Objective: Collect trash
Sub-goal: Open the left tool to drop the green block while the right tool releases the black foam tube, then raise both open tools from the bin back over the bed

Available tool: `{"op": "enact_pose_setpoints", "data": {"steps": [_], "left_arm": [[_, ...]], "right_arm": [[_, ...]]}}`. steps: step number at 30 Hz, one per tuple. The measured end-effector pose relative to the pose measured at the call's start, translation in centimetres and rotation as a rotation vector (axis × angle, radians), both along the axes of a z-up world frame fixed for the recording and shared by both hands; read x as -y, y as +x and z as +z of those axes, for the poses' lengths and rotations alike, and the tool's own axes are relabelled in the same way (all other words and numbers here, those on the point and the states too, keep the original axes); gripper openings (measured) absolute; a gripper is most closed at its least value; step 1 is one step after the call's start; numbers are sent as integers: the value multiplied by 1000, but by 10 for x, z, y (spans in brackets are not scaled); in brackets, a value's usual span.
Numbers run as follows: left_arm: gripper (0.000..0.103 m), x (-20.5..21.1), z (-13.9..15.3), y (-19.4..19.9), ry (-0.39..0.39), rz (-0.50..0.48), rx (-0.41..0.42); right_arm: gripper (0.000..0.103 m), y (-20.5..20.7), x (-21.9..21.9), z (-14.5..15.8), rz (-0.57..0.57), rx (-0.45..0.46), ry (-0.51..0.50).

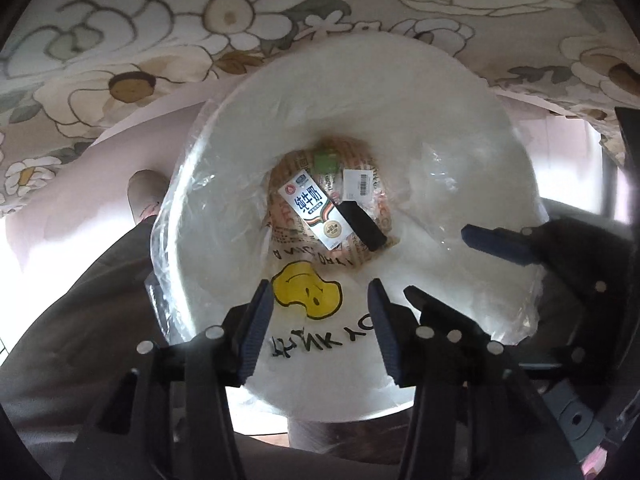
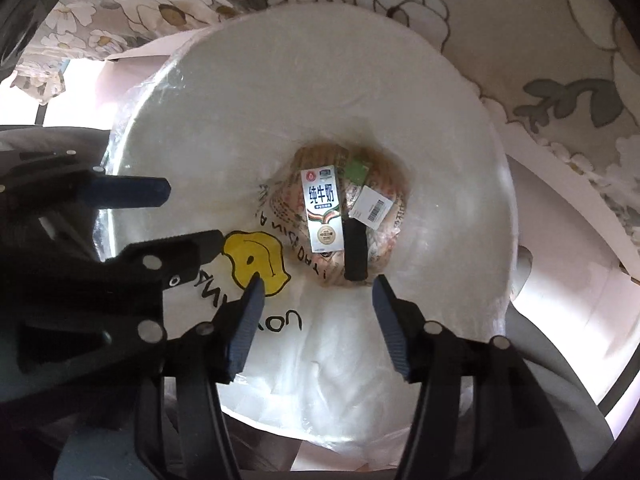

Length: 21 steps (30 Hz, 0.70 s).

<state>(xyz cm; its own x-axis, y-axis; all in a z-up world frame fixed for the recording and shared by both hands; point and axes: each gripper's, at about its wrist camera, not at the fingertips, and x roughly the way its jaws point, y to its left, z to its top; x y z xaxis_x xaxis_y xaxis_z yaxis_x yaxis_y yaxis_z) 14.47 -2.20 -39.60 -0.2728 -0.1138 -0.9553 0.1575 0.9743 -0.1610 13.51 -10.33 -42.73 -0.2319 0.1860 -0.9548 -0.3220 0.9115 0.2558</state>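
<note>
I look straight down into a round white bin (image 1: 460,128) lined with a clear plastic bag (image 1: 308,292) that bears a yellow smiley face. At the bottom lie a white milk carton (image 1: 314,210), a black oblong piece (image 1: 362,226), a white barcode label (image 1: 358,184) and a green scrap (image 1: 325,160) on printed brown paper. My left gripper (image 1: 320,314) hangs open over the near rim with nothing between its fingers. Beside it, my right gripper (image 2: 318,314) is also open and empty above the bag. The carton (image 2: 323,210) lies deep below both.
Floral cloth (image 1: 200,20) surrounds the far side of the bin. A pale pink sheet (image 1: 80,184) lies under the bin on the left. The two grippers stand close together, the left gripper (image 2: 188,216) just left of the right one.
</note>
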Motion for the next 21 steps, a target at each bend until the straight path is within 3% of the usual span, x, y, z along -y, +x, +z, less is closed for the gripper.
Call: {"op": "enact_pose_setpoints", "data": {"steps": [4, 9, 21], "left_arm": [[51, -4, 21, -3, 12, -29, 50], [51, -9, 68, -6, 11, -65, 154], [51, -30, 220, 6, -14, -46, 475]], "right_arm": [[57, -2, 5, 17, -10, 16, 16], [57, -4, 11, 59, -20, 78, 55], [57, -6, 52, 211, -82, 325, 138]]}}
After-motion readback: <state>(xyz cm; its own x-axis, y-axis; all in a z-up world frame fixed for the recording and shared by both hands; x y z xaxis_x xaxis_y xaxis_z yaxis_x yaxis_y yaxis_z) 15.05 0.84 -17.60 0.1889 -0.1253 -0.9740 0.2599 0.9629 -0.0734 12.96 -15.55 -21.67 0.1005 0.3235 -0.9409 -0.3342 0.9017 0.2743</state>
